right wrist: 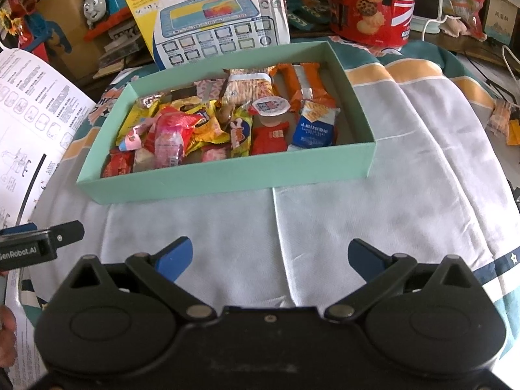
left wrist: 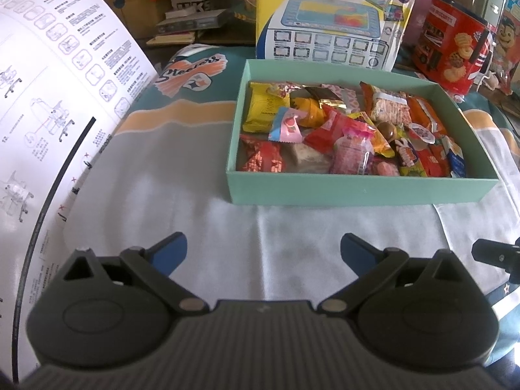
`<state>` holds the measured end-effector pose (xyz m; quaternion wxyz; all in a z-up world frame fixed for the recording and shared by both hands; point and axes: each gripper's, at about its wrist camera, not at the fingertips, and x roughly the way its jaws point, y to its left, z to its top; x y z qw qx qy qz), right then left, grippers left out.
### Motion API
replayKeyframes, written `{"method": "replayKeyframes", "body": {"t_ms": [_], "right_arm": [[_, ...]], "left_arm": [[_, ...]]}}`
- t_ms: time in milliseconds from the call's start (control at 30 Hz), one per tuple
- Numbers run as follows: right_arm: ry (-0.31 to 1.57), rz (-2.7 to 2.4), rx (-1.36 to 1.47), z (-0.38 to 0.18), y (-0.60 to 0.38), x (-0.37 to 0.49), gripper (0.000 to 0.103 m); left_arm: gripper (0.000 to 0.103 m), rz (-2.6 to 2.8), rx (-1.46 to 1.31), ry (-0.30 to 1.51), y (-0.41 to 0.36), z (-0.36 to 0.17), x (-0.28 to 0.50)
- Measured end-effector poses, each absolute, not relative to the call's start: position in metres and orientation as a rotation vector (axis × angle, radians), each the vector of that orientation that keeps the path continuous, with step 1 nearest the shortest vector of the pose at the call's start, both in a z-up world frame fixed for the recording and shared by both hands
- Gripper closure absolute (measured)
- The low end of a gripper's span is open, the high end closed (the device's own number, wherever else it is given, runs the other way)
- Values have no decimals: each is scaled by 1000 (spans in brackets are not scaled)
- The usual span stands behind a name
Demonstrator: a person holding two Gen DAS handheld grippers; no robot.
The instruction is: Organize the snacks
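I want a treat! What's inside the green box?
The green box holds wrapped snacks piled together: a blue packet, a jelly cup, orange bars, a pink candy. Anything under the pile is hidden.

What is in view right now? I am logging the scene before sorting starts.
box: one, mint green, centre of cloth, open
snacks: many, mixed wrappers, inside box
cloth: one, white with teal and orange bands, under box
instruction sheet: one, white, left
toy carton: one, yellow and white, behind box
biscuit tin: one, red, back right
left gripper: black, blue pads, open, empty
right gripper: same, open, empty
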<state>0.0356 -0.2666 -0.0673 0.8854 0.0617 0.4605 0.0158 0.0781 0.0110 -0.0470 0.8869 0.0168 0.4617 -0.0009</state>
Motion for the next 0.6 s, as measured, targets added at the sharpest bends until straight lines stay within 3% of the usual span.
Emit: {"method": "replayKeyframes", "body": {"t_ms": [600], "right_arm": [[963,31,124,-68,-267,36,0]], "left_arm": [[0,-10,84,941,6,-47,75]]}}
